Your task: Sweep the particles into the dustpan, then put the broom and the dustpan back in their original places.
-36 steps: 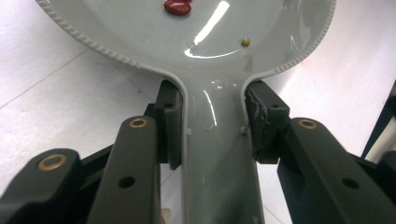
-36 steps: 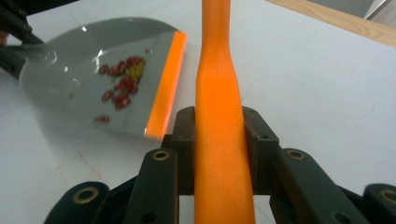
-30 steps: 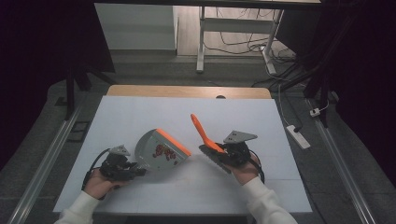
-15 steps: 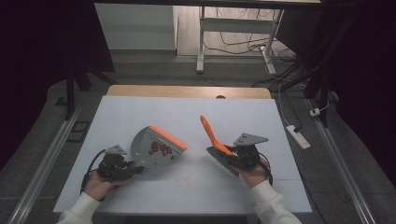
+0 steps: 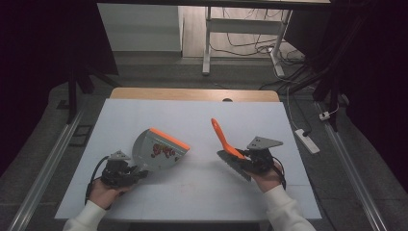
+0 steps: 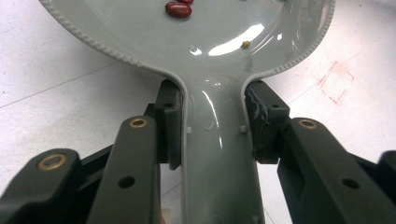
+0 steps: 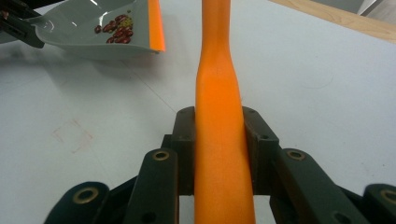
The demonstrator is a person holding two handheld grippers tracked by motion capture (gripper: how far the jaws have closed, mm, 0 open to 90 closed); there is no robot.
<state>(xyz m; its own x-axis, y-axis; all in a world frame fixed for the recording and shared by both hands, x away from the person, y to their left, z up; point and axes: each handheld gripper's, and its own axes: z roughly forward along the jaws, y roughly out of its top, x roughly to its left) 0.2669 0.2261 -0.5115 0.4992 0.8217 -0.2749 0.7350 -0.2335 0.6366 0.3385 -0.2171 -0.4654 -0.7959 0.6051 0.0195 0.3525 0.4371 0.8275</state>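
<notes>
A grey dustpan with an orange front lip is lifted and tilted over the white table. My left gripper is shut on its handle. In the left gripper view the pads clamp the grey handle on both sides, and red beans lie in the pan. My right gripper is shut on a brush with an orange handle and grey bristles, right of the pan and apart from it. The right gripper view has both jaws pressed on the handle, with the dustpan and its beans beyond.
A faint red square mark is drawn on the table between the two tools. A wooden strip edges the table's far side. A white power strip lies on the floor to the right, and metal rails run along both sides.
My right hand has carried the brush to the right, away from the dustpan. The left hand and the dustpan have stayed about where they were.
</notes>
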